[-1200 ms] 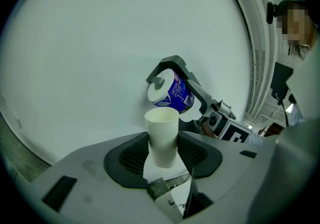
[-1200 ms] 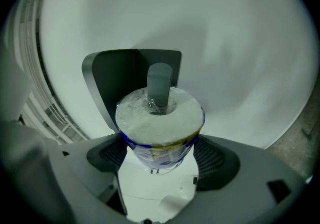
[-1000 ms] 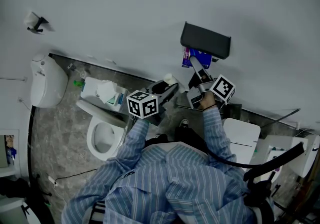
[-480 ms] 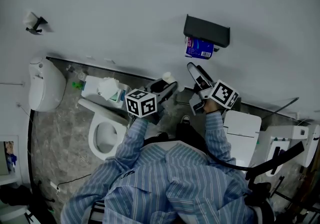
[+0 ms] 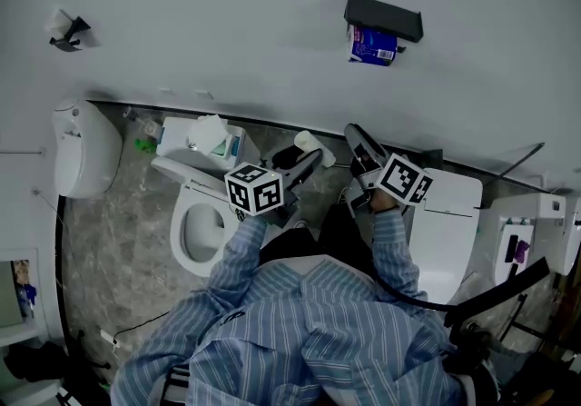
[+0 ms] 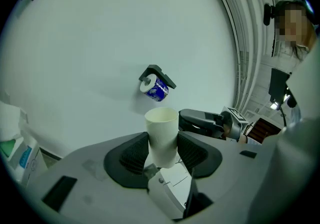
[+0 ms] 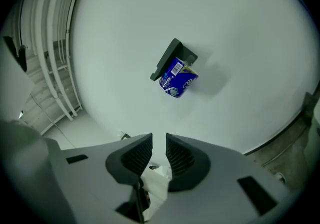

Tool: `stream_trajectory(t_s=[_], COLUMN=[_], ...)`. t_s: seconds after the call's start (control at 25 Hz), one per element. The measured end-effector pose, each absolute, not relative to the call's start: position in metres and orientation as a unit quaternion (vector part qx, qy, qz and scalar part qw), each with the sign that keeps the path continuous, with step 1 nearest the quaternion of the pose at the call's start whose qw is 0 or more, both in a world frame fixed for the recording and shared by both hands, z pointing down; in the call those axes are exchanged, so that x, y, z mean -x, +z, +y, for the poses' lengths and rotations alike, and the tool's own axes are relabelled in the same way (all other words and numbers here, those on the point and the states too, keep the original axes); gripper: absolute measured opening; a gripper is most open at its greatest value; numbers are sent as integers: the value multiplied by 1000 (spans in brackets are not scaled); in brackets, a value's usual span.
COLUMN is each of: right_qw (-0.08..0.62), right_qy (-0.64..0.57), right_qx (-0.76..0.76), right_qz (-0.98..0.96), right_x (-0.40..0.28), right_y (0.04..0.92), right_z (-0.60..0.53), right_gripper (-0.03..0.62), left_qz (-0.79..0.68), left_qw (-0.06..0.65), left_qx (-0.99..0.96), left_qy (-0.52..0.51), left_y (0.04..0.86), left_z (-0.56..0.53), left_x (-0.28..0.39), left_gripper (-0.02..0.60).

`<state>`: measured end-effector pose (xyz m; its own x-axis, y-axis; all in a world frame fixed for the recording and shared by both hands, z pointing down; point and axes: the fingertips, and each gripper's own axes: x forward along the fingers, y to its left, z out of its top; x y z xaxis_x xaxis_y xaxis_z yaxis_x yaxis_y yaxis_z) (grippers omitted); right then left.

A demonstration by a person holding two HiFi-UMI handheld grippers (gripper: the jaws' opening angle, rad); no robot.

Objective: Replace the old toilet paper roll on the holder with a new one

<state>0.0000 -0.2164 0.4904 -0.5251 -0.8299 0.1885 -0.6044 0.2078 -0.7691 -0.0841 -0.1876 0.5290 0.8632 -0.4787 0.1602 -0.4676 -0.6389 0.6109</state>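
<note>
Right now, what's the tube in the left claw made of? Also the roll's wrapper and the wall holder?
Tube in the left claw: likely cardboard, matte off-white, thin-walled open rim.
Roll wrapper: blue printed film or paper, with a barcode-like patch; can't tell which.
Holder: dark, matte, flat-lidded; plastic or coated metal, unclear.

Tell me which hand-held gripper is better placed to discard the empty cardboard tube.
Left. The left hand-held gripper clamps the cardboard tube; the right hand-held gripper is closing on nothing.
</note>
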Motion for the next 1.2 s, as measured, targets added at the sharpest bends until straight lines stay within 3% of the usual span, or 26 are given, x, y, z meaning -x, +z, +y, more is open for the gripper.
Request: stream_trajectory(t_s=[0.56,1.2], right_qw=[69,14], right_qy=[-415,-394], right_qx=[495,509], right_qz=[760,765], right_x=[4,-69], right_y=[501,520], right_z=[-119,59], right_gripper=[67,28], left_qz=[-286,-280], left_qw=[351,356], left_qx=[-891,-891], left_qy=[-35,-24], left_y=[528,526], left_z=[-125,48], left_x=[110,31], left_gripper=[181,181])
